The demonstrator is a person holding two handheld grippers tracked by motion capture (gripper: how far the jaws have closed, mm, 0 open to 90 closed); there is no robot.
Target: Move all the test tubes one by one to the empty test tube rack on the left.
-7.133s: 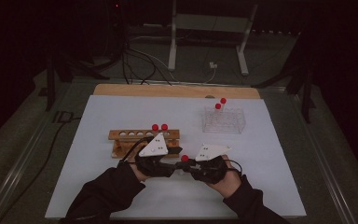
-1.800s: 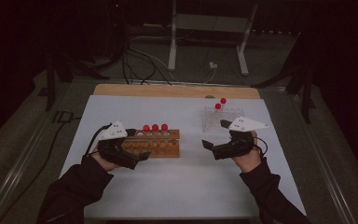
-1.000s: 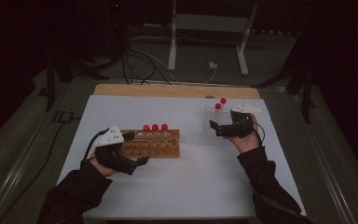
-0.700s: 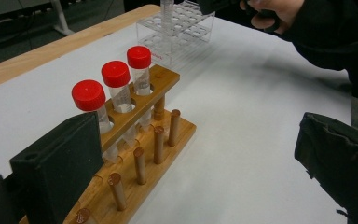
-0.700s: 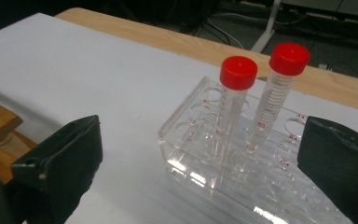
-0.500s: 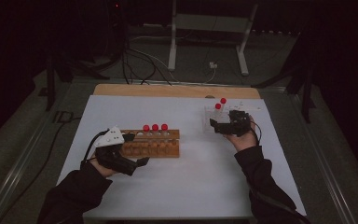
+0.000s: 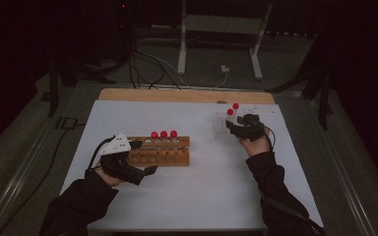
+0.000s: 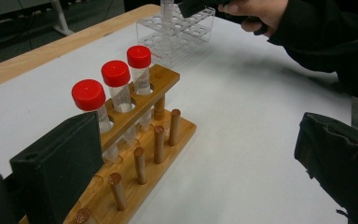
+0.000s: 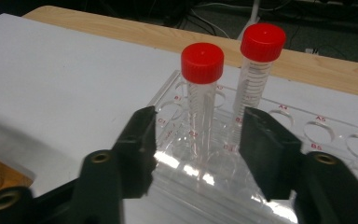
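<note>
A wooden rack (image 7: 160,151) (image 8: 140,140) holds three red-capped tubes (image 7: 163,135) (image 8: 115,88) upright at its right end. My left gripper (image 7: 145,172) (image 8: 200,163) rests open at the rack's near left corner, nothing between its jaws. A clear plastic rack (image 7: 221,124) (image 9: 307,140) at the right rear holds two red-capped tubes (image 7: 230,114) (image 9: 203,88). My right gripper (image 7: 232,129) (image 9: 196,140) is open at that rack, its jaws standing either side of the nearer tube without touching it. The second tube (image 9: 258,70) stands just behind.
The white mat (image 7: 197,187) covers the table, with a wooden strip (image 7: 187,96) along its far edge. Cables and a metal stand (image 7: 216,44) lie on the floor beyond. A cable (image 7: 69,157) trails left from my left gripper.
My right gripper has moved from mid-table back and up to the clear rack, closing in around the nearer tube. My left gripper has stayed by the wooden rack.
</note>
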